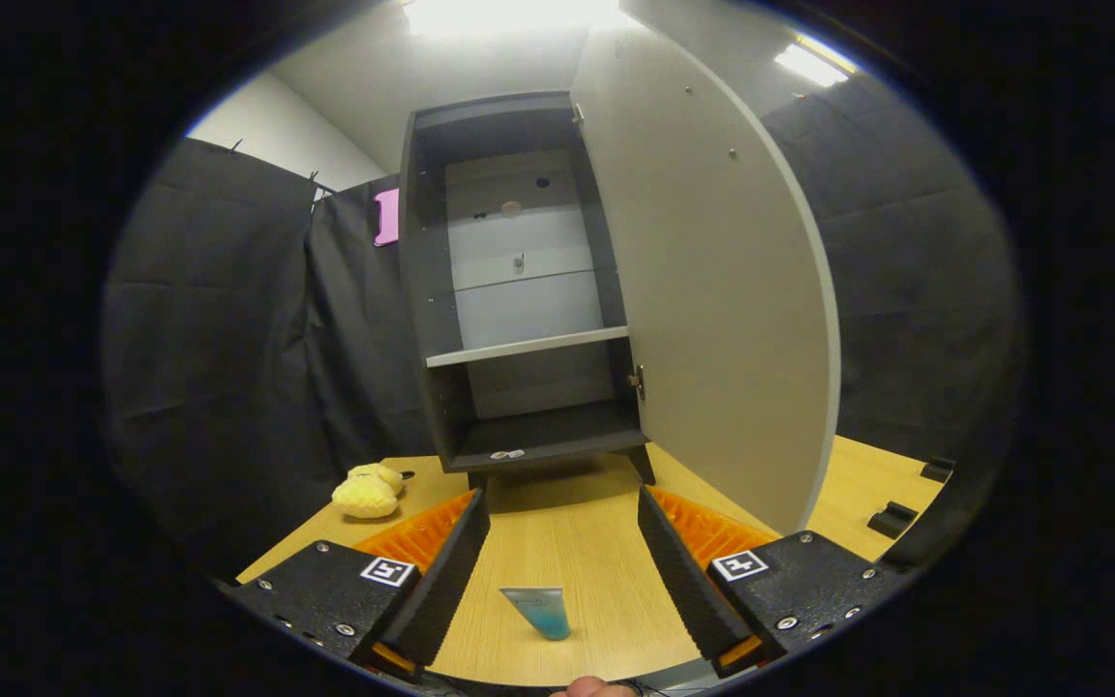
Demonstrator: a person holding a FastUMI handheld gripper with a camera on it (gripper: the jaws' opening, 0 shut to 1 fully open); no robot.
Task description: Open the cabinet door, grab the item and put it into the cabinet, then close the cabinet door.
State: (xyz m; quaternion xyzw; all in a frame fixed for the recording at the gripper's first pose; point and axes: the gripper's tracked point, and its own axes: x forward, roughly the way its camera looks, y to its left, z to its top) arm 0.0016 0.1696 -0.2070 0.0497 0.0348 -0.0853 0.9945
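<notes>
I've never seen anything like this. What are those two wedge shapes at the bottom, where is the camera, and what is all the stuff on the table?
The camera rides on a hand-held claw and looks forward along its two fingers, the wedges you noticed. A person carries it; there is no robot arm. The fingers stand open and hold nothing. Between them, on the wooden table, lies a small blue tube. Beyond the fingers stands a dark cabinet with its pale door swung open to the right, showing a shelf inside. To the left of the cabinet sits a yellow soft toy. Black cloth walls surround the booth.
</notes>
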